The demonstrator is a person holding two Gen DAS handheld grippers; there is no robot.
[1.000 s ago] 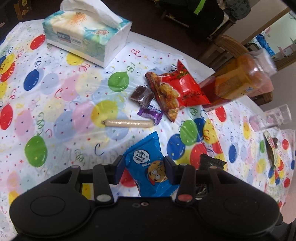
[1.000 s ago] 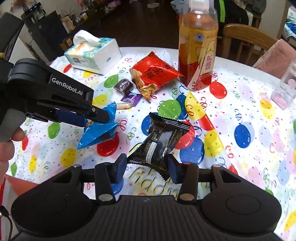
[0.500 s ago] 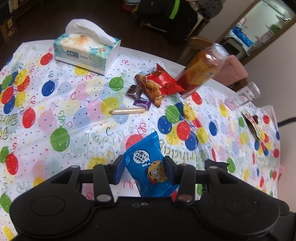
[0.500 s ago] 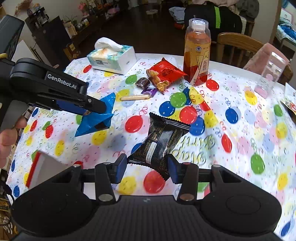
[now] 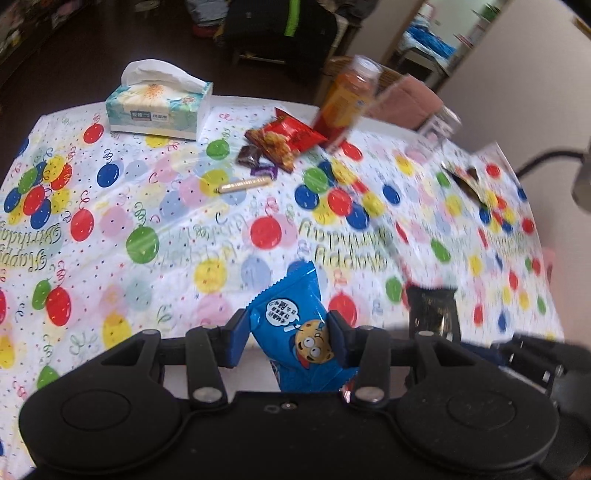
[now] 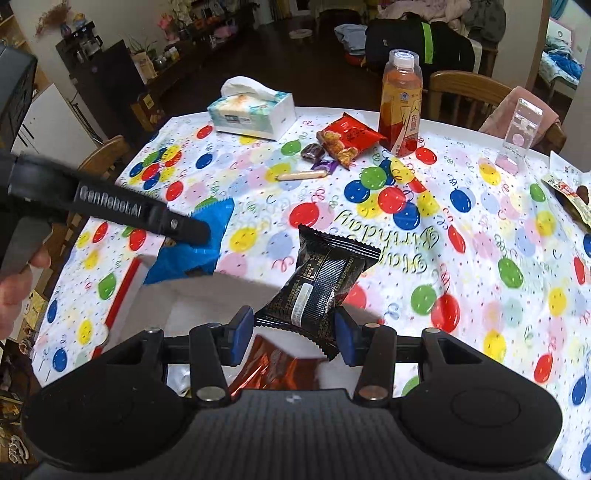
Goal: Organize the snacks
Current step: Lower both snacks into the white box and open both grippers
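Balloon-printed tablecloth (image 6: pixel 480 258) covers the round table, and at the lower left of the right wrist view a white box with a red edge (image 6: pixel 155 295) sits under both raised packets. The left gripper (image 5: pixel 288 336) pinches the blue cookie packet (image 5: pixel 295 325), its long axis running up the frame with the crimped end pointing away. The right gripper (image 6: pixel 293 332) pinches the black packet (image 6: pixel 321 280) near its lower crimp, tilted toward upper right; such shallow, slippery holds could let either packet slide out and miss the box.

Probably a home dining room, party tablecloth (image 6: pixel 480 258), wooden chairs (image 6: pixel 461 88), tissue box (image 6: pixel 251 114), cluttered shelves (image 6: pixel 22 22)
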